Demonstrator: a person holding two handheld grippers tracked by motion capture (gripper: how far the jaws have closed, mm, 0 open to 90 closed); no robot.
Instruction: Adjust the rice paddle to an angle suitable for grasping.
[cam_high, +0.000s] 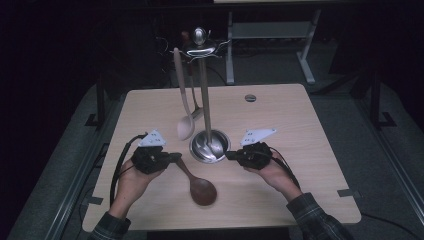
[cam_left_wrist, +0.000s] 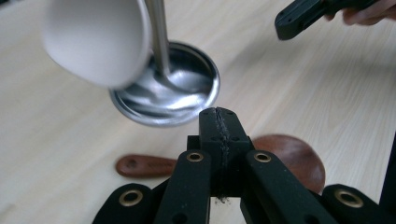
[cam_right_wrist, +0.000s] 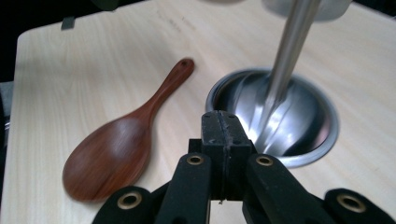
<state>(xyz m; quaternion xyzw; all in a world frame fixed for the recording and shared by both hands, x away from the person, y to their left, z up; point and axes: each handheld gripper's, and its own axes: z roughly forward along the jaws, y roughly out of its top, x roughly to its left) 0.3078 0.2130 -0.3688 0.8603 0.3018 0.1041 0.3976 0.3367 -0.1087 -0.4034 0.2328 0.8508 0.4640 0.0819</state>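
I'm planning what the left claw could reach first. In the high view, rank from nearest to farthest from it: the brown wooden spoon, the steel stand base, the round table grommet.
1. Brown wooden spoon: its handle end lies right beside the left claw.
2. Steel stand base: at table centre, to the claw's right.
3. Round table grommet: near the far edge.

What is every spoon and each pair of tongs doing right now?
Left tongs: shut, holding nothing.
Right tongs: shut, holding nothing.
Brown wooden spoon: lying flat on the table, not held.
Pale spoon: hanging from the metal stand.
Metal stand: upright on its round base.
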